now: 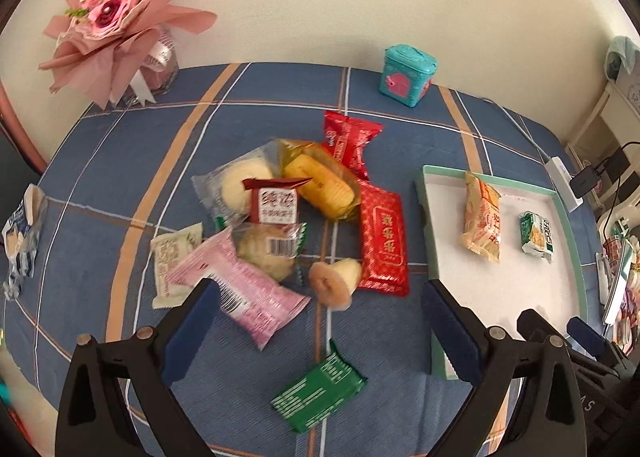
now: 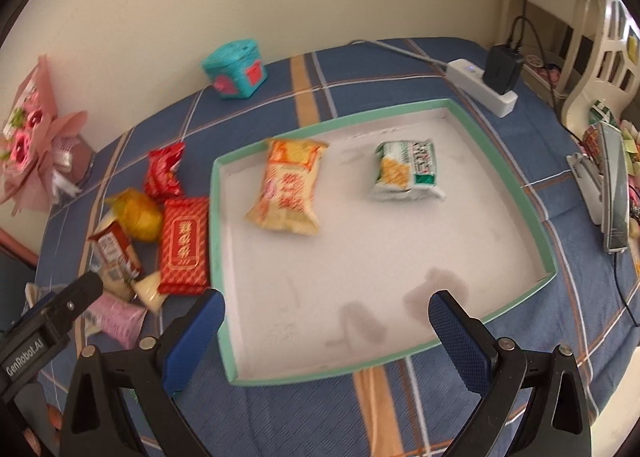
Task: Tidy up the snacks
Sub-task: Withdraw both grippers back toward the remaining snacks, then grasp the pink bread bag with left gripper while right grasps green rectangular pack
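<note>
Both claws gape wide and empty above a plaid-covered bed: the left claw over a heap of snacks, the right claw over the green-rimmed tray, which holds an orange packet and a green-and-white packet.

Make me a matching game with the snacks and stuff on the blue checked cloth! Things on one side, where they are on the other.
Things:
1. orange-and-cream snack packet
2. dark green foil wrapper
3. turquoise house-shaped tin
4. pink paper flower bouquet

Places:
A. far edge by the wall, right of the pile
B. inside the green-rimmed white tray
C. far left corner
D. alone on the cloth, nearest the left gripper

Pairs: 1-B, 2-D, 3-A, 4-C
</note>
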The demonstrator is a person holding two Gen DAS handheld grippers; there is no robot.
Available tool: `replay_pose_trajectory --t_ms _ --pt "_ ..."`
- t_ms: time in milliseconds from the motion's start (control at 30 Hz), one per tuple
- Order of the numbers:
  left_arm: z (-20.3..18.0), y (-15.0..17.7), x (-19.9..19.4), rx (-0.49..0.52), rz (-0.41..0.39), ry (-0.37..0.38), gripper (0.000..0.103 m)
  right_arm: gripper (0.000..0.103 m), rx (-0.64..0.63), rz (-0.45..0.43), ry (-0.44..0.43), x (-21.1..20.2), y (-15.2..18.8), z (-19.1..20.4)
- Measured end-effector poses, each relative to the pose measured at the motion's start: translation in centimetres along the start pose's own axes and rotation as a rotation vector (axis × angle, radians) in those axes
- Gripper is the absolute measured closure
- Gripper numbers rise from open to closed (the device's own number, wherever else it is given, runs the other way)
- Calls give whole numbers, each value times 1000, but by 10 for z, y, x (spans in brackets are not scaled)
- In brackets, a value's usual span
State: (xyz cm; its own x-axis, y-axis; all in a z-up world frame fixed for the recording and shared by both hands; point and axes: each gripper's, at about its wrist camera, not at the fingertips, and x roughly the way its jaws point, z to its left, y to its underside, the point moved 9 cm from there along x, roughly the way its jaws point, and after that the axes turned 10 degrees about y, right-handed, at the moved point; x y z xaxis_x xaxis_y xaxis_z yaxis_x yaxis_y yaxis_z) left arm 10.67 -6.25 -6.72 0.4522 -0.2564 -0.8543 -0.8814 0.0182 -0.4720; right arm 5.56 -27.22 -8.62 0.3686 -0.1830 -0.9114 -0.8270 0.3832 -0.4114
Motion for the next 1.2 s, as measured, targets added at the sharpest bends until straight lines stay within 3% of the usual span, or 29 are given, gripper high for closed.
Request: replay_pose_trajectory --t_ms 167,533,833,1067,1200 --pt "19 15 -5 -40 13 2 3 0 -64 6 -42 -5 9 32" --pt "77 49 10 -137 112 -113 3 0 -231 76 -68 7 37 95" --pt "102 75 24 -190 185 -150 3 0 -307 154 -74 26 61 116" --pt "124 91 29 -256 218 -179 3 0 -392 159 -105 23 76 137" --pt "136 96 31 -299 221 -184 3 0 -453 141 -69 23 82 144"
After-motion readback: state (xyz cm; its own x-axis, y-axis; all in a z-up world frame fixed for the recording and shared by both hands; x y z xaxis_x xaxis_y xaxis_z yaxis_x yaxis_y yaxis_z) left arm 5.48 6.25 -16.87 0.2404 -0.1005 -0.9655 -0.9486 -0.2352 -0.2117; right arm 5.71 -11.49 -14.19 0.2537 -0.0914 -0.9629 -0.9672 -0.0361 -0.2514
